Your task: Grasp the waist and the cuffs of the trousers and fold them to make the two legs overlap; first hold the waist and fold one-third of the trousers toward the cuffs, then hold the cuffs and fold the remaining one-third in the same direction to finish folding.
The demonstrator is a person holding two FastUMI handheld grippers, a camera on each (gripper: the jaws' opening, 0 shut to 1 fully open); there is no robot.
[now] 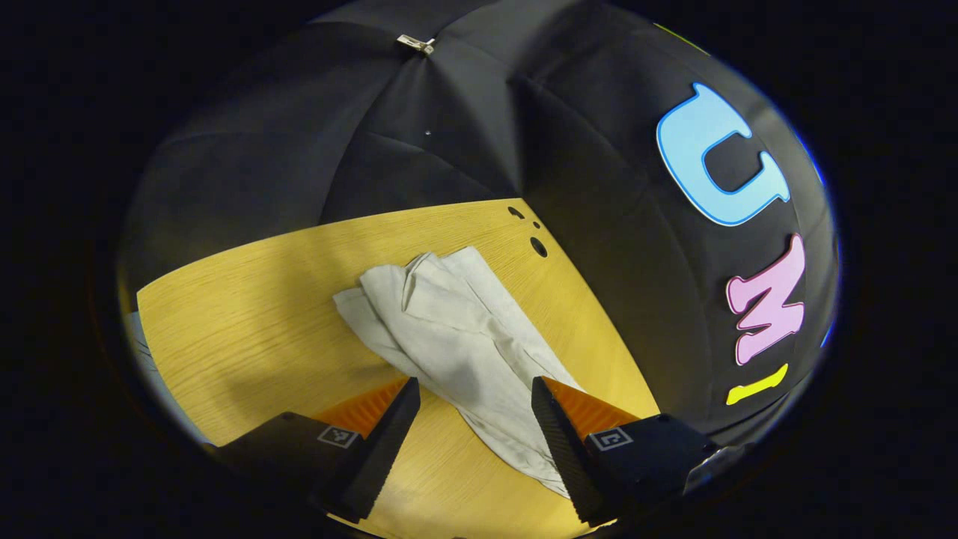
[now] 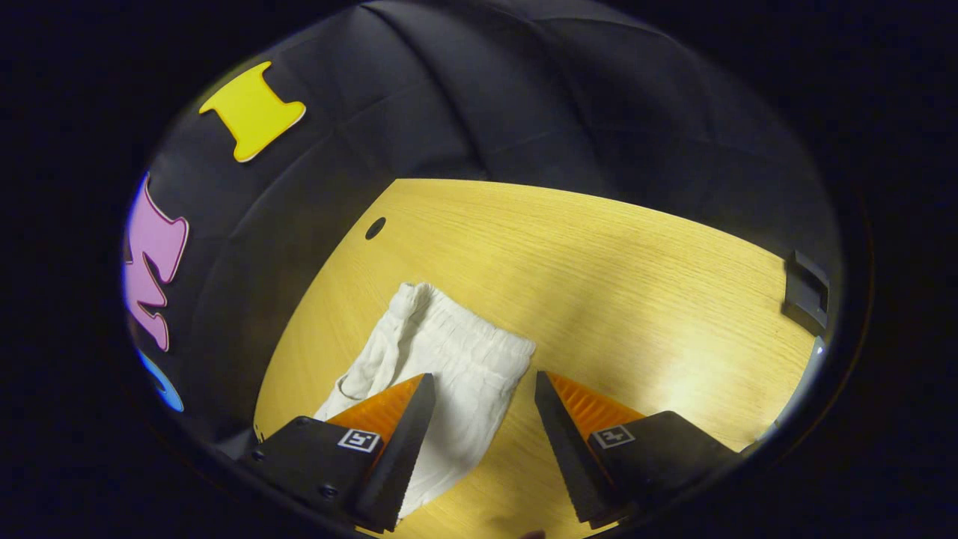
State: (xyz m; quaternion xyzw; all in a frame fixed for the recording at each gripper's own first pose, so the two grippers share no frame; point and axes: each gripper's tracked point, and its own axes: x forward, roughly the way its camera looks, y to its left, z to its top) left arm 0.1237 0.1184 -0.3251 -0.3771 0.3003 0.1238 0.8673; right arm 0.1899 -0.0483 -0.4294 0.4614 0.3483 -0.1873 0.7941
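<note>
On wooden table (image 2: 599, 254), crumpled white trousers (image 1: 456, 329), both grippers' fingers apart

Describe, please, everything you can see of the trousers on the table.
The trousers are off-white, of thin, creased cloth, and lie loosely bunched on the wooden table, not yet neatly folded. In the right gripper view the gathered, elasticated waist faces away from the camera. The open left gripper and the open right gripper hover above them; neither grips the cloth.

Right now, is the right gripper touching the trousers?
Cannot tell. In the right gripper view the right gripper is open above the waist end of the trousers, and one finger overlaps the cloth, but neither contact nor a gap shows plainly.
</note>
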